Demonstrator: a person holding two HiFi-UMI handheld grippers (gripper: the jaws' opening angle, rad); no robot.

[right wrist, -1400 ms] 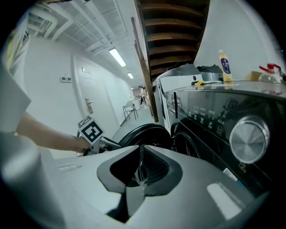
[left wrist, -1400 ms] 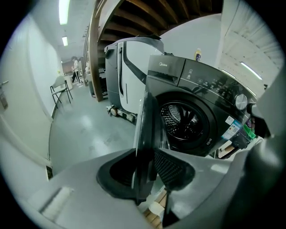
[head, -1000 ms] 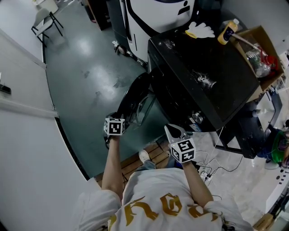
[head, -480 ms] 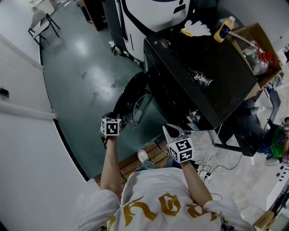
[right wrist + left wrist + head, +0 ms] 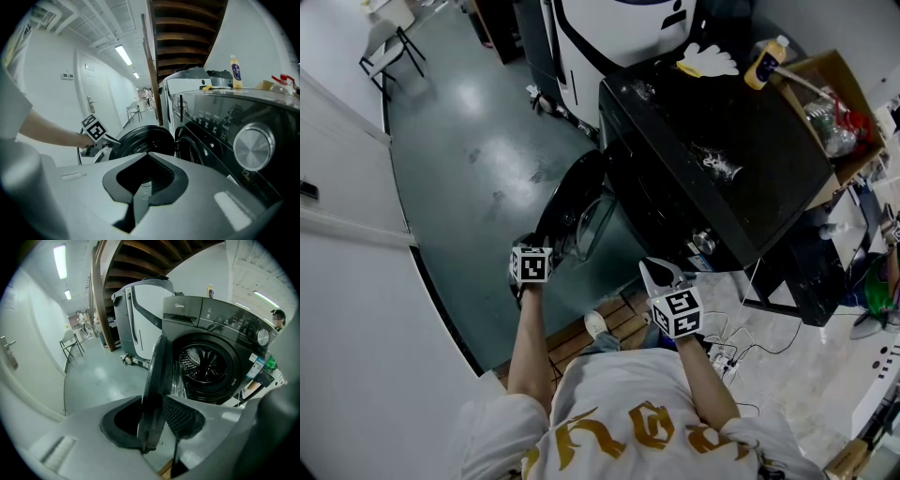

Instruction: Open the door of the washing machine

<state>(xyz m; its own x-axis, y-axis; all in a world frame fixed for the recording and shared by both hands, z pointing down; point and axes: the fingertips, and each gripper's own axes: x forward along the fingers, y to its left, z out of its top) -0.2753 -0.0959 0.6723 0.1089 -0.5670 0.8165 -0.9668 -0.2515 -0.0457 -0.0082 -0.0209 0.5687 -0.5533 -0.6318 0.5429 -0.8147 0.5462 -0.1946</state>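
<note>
The dark washing machine (image 5: 722, 141) stands with its round door (image 5: 577, 211) swung wide open toward the left. My left gripper (image 5: 551, 251) is shut on the door's outer rim; in the left gripper view the door (image 5: 157, 380) runs edge-on between the jaws of the left gripper (image 5: 152, 427), and the bare drum (image 5: 206, 364) shows behind it. My right gripper (image 5: 661, 274) hangs by the machine's front corner, shut on nothing. In the right gripper view its jaws meet on the right gripper (image 5: 140, 197), with the door (image 5: 145, 138) and the left gripper (image 5: 108, 141) beyond.
A yellow bottle (image 5: 767, 64), a white glove (image 5: 710, 62) and an open cardboard box (image 5: 839, 103) sit on or beside the machine's top. A white appliance (image 5: 619, 28) stands behind. Wooden pallet slats (image 5: 581, 333) and cables (image 5: 741, 352) lie at my feet. A white wall (image 5: 356, 281) runs on the left.
Almost nothing: the head view shifted slightly a second ago. The left gripper stays on the door's rim and the right gripper stays where it was.
</note>
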